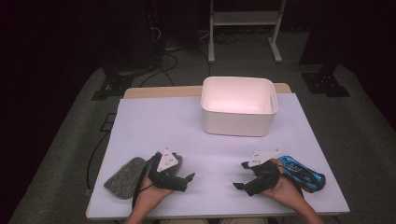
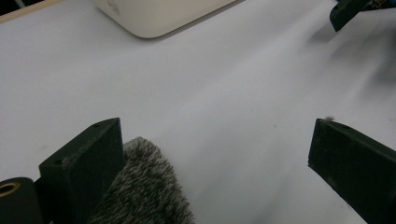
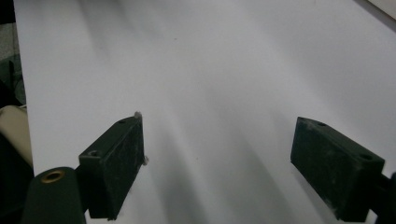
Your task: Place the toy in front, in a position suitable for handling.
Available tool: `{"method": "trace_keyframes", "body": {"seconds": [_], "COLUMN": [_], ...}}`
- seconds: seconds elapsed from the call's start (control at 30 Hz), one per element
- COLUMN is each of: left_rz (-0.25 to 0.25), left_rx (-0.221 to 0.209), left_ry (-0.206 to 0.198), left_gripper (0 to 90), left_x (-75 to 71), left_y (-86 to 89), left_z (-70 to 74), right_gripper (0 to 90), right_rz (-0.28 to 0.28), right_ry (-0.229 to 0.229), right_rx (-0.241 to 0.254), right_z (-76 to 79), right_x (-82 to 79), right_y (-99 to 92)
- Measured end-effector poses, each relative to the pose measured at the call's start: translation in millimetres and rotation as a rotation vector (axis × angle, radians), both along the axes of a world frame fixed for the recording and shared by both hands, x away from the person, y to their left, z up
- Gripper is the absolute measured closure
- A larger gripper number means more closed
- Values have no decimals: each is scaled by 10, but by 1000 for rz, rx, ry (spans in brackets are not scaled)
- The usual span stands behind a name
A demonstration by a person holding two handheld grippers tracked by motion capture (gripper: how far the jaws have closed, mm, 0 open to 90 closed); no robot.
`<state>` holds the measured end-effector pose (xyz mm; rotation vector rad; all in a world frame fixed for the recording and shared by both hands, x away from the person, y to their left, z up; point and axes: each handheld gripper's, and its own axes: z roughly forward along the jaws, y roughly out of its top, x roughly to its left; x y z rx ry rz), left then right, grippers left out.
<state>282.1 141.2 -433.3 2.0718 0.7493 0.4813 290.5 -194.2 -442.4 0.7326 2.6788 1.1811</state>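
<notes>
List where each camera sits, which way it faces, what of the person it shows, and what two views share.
High view: fixed above the person's side, looking forward and down on the table; both hands show, with the left tool, the right tool, a grey fuzzy pad, a blue toy car and a white bin.
Left gripper view: rides the left tool, facing across the table toward the bin; open jaws, pad beside one.
Right gripper view: rides the right tool, facing bare tabletop; open jaws.
Shared: high and left gripper views both show bin and pad.

My right gripper (image 3: 217,163) hangs over the bare white table (image 3: 224,70), jaws spread wide with nothing between them.
</notes>
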Motion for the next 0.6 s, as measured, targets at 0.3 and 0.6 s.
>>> {"method": "trace_keyframes", "body": {"seconds": [0.3,0.6], "left_rz": [-4,-16], "left_rx": [0,-5], "left_ry": [1,-5], "left_gripper": [29,28], "left_x": [14,-14], "left_y": [0,-24], "left_z": [2,12], "right_gripper": [164,164], "right_rz": [11,-1], "right_ry": [-5,-10], "right_rx": [35,79], "right_z": [108,258], "right_x": [-23,-34], "right_y": [-47,-114]}}
